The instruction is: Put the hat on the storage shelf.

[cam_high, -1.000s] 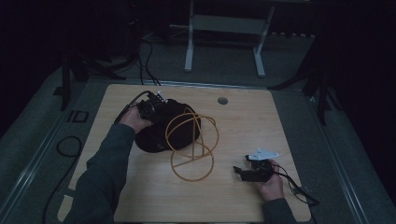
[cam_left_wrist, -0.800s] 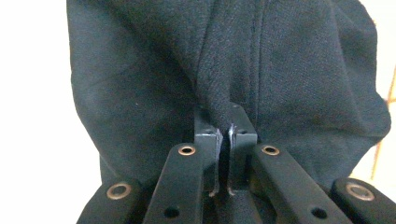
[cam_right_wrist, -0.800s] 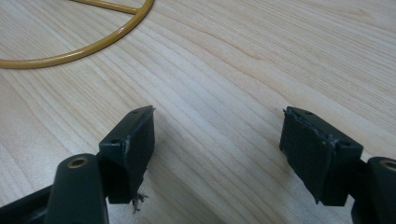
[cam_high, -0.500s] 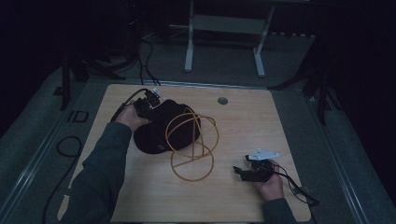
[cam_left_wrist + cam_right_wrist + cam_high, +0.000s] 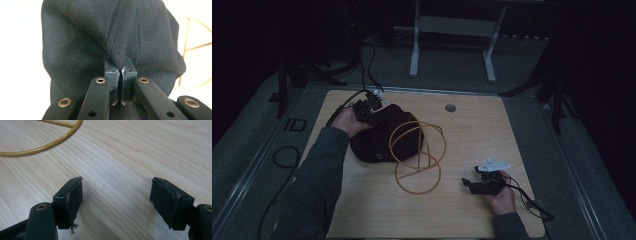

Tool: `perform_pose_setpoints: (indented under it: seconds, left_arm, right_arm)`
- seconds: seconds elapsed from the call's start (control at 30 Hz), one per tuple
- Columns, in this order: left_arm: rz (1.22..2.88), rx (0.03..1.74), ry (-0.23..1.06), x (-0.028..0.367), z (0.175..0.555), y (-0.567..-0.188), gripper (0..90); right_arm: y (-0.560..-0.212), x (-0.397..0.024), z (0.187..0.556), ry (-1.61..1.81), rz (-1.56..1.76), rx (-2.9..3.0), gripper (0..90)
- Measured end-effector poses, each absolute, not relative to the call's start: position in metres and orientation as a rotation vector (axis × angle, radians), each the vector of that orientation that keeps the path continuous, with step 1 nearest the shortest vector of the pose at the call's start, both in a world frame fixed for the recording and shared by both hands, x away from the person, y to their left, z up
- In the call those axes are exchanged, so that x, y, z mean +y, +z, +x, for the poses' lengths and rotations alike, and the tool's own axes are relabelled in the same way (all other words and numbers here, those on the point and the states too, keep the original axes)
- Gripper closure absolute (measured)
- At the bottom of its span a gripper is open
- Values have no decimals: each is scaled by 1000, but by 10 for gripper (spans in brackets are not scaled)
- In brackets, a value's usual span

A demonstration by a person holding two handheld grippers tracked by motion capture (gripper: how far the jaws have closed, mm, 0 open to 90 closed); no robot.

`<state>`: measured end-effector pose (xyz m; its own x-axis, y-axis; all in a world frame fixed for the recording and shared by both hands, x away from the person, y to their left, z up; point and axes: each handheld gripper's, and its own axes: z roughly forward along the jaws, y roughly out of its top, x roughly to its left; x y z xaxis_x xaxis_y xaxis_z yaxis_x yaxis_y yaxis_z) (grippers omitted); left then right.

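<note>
— What has moved?
— The left gripper [image 5: 371, 106] has lifted toward the table's [image 5: 472, 130] far-left edge, pinching the black cap [image 5: 379, 135] beside the wire stand [image 5: 418, 157].
— And the right gripper [image 5: 473, 183]?
— Spread wide over bare wood.

wooden table [image 5: 362, 210]: black cloth [image 5: 379, 142], yellow wire stand [image 5: 418, 160].

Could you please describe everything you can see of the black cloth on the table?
The black cloth is a soft, woven-looking fabric, bunched into a rounded heap on the left part of the wooden table. A raised fold of it is pinched between the shut jaws of the left tongs. It lies against the yellow wire stand, whose hoops cross in front of its right side. Whether it is a garment or a bag cannot be told.
</note>
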<state>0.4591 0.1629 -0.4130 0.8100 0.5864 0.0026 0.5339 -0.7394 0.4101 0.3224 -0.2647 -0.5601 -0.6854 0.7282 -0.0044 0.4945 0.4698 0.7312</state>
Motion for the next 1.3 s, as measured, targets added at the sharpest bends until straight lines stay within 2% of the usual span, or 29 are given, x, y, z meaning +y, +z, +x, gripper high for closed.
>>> perform_pose_setpoints:
  seconds: [0.27,0.77,1.0,1.3]
  left_arm:
    - [2608,812,176,166,454,-401,862]
    - [2610,803,80,186,445,-389,862]
    - [2656,793,89,193,440,-382,861]
    - [2583,819,108,210,431,-368,861]
  right_arm:
    - [-560,-265,322,1043,1036,2407,259]
    - [-560,-265,322,1044,1035,2407,259]
    - [-560,-265,322,1044,1036,2407,259]
    - [-560,-265,322,1045,1037,2406,259]
